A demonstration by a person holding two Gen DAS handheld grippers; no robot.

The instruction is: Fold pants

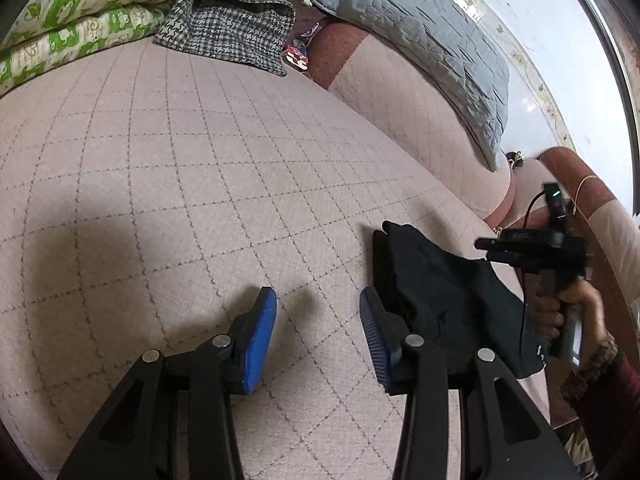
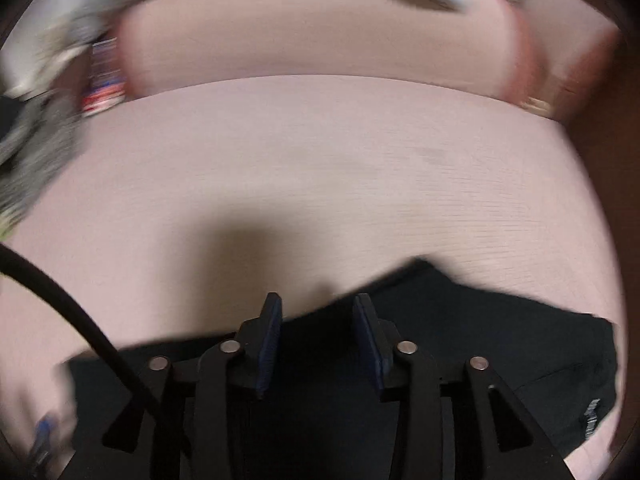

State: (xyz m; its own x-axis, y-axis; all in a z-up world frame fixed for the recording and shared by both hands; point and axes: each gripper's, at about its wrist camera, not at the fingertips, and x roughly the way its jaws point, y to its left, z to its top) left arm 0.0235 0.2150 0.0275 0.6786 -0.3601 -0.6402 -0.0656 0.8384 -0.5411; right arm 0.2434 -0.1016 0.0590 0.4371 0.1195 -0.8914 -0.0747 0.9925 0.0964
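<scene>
The black pants lie folded into a compact bundle on the pink quilted sofa seat, to the right of my left gripper. My left gripper is open and empty above the seat, its right pad close to the pants' edge. The right gripper's body shows in the left wrist view, held in a hand over the far side of the pants. In the blurred right wrist view the right gripper is open and empty, just above the pants.
A green-and-white quilt and a houndstooth garment lie at the back left. A grey quilted cushion leans on the pink backrest. A red armrest stands at right. A black cable crosses the right wrist view.
</scene>
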